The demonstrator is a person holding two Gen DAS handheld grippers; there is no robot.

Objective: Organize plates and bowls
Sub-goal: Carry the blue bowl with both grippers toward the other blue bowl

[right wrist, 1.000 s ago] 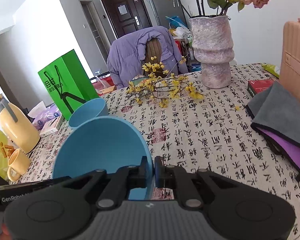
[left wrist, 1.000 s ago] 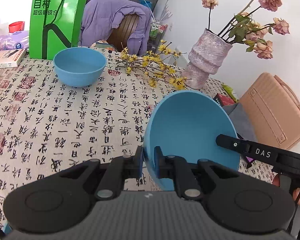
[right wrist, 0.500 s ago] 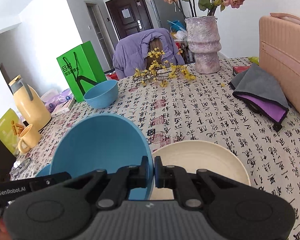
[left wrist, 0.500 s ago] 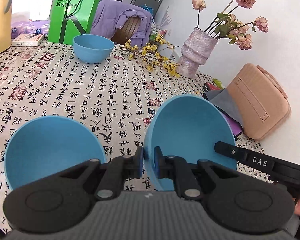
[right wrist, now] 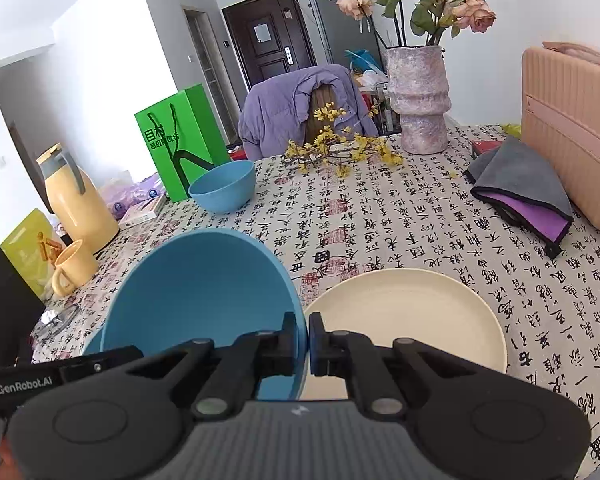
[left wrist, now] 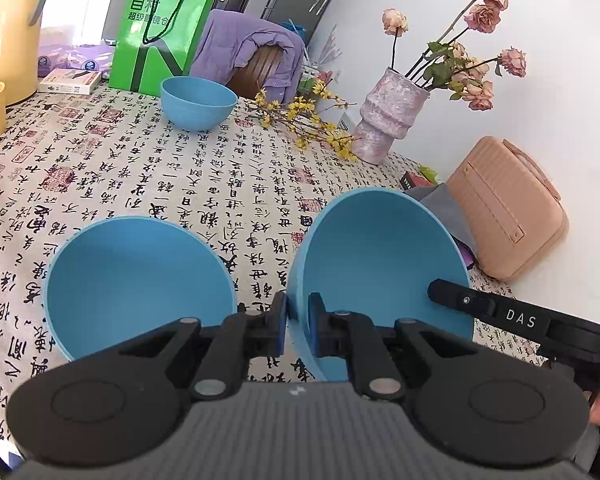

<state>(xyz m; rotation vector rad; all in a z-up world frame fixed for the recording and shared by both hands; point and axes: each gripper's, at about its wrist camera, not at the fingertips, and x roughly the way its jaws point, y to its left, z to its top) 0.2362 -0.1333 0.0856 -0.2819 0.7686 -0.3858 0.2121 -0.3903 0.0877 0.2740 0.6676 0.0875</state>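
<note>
Both grippers hold one blue bowl point(left wrist: 380, 256) tilted above the table. My left gripper point(left wrist: 298, 316) is shut on its left rim, and my right gripper point(right wrist: 307, 336) is shut on the opposite rim of the same bowl point(right wrist: 204, 288). A second blue bowl point(left wrist: 140, 280) stands upright on the table just left of the held one. A cream plate point(right wrist: 412, 312) lies flat to the right of the held bowl, under my right gripper. A third blue bowl point(left wrist: 198, 102) stands far back beside the green bag.
On the patterned tablecloth point(left wrist: 148, 184) are a green paper bag point(left wrist: 160, 32), a yellow jug point(right wrist: 80, 200) with a yellow mug point(right wrist: 74, 266), a vase of dried roses point(right wrist: 420, 96), yellow flower sprigs point(right wrist: 340, 152), a grey-purple cloth point(right wrist: 524, 184) and a pink case point(right wrist: 572, 128).
Both grippers have drawn the held bowl back toward the table's near side. The second blue bowl and the cream plate have come into view beside it.
</note>
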